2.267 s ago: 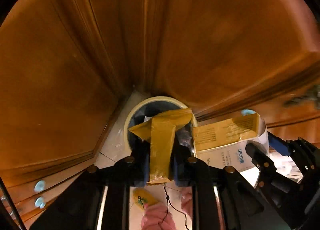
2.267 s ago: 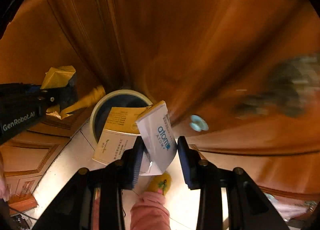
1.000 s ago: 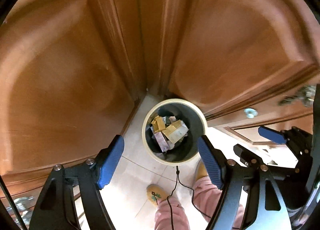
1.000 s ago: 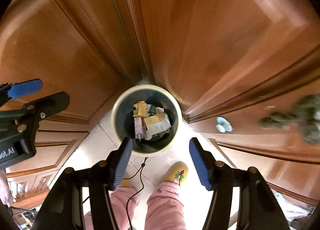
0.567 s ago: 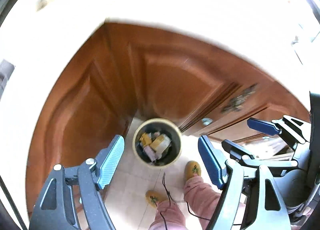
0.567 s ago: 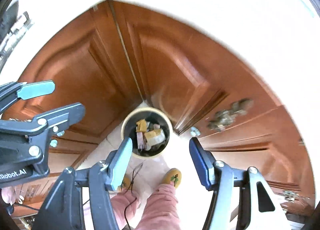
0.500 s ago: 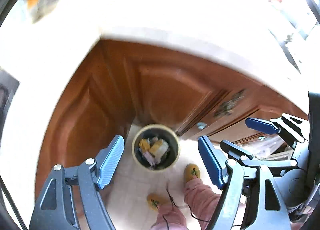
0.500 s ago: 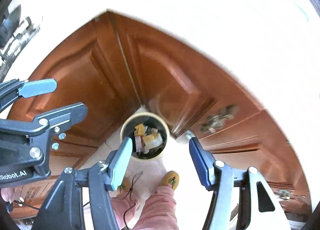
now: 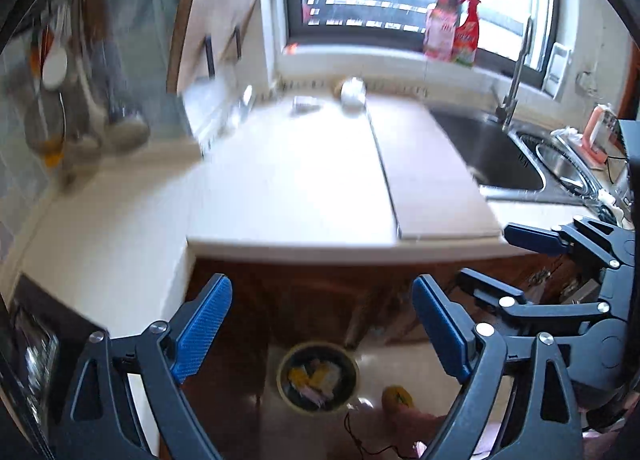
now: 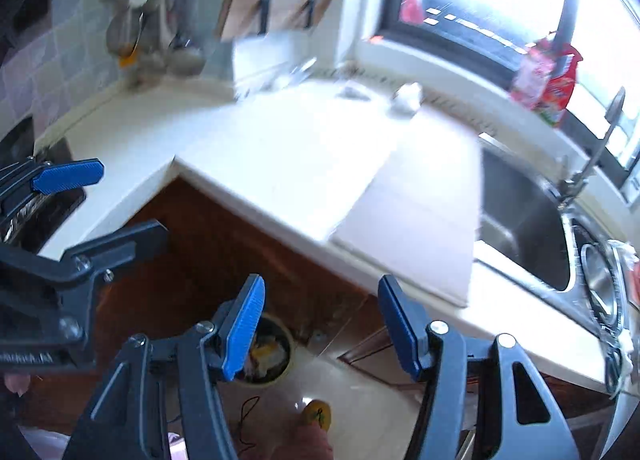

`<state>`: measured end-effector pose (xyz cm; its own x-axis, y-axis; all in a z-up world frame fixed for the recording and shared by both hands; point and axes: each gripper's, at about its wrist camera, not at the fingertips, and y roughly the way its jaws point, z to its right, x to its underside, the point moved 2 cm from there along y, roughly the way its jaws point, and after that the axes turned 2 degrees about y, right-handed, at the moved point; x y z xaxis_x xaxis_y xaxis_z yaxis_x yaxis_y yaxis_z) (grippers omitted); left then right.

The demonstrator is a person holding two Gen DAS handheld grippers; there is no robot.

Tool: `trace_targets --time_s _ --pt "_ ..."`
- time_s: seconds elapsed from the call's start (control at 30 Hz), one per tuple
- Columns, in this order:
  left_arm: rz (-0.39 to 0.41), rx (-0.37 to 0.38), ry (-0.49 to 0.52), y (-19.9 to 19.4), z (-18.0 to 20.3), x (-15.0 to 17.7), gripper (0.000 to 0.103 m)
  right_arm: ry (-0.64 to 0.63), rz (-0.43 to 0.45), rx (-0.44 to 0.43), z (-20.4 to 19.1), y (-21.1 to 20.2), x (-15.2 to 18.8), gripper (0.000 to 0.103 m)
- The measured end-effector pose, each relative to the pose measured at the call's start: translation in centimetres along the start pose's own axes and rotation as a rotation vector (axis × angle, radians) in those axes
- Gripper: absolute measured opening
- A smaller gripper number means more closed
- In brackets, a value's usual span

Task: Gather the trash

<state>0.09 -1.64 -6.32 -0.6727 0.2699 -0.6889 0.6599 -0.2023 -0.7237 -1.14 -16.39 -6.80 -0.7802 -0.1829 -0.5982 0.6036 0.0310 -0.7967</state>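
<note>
Motion blur smears the tabletop (image 9: 304,187) and two small pale objects (image 9: 352,91) near its back edge; what they are cannot be told. The hanging utensils (image 9: 60,99) at the left are blurred beyond identification. In the right wrist view the bin (image 10: 276,356) is half hidden behind a blue pad of the right gripper (image 10: 320,328); its contents (image 9: 316,378) read only as yellow and pale scraps. The person's slipper (image 9: 396,398) and leg are cut off by the lower edge.
</note>
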Motion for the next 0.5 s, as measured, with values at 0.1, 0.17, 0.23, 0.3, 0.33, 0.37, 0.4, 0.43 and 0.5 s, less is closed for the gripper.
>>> trace_targets --time_s 0.1,0.17,0.23,0.3,0.33,0.37,0.4,0.43,0.5 --pt "0.052 -0.011 0.012 -1.6 0.0 -2.1 0.097 0.033 0.036 0.027 1.2 -1.8 -0.9 0.060" --pt "0.079 -0.009 0.012 -2.5 0.1 -3.6 0.097 0.055 0.058 0.043 1.8 -2.3 -1.4 0.060" --pt "0.096 -0.002 0.011 -3.0 -0.2 -4.8 0.097 0.080 0.076 0.054 2.7 -3.2 -1.9 0.060" --pt "0.111 0.004 0.011 -3.4 -0.4 -6.0 0.098 0.106 0.090 0.059 3.9 -4.3 -2.8 0.060" --pt "0.118 0.003 0.011 -3.5 -0.5 -6.6 0.099 0.115 0.098 0.063 4.3 -4.7 -3.2 0.060" --pt "0.127 0.001 0.012 -3.6 -0.5 -7.1 0.099 0.121 0.108 0.067 4.8 -5.2 -3.5 0.060" --pt "0.138 0.001 0.015 -3.8 -0.6 -8.0 0.100 0.124 0.119 0.074 5.2 -5.6 -4.0 0.060" --pt "0.145 0.001 0.017 -3.8 -0.7 -8.5 0.100 0.123 0.130 0.082 5.6 -5.8 -4.5 0.060" --pt "0.160 0.003 0.019 -3.9 -0.7 -9.8 0.101 0.116 0.146 0.098 6.1 -6.4 -5.6 0.060"
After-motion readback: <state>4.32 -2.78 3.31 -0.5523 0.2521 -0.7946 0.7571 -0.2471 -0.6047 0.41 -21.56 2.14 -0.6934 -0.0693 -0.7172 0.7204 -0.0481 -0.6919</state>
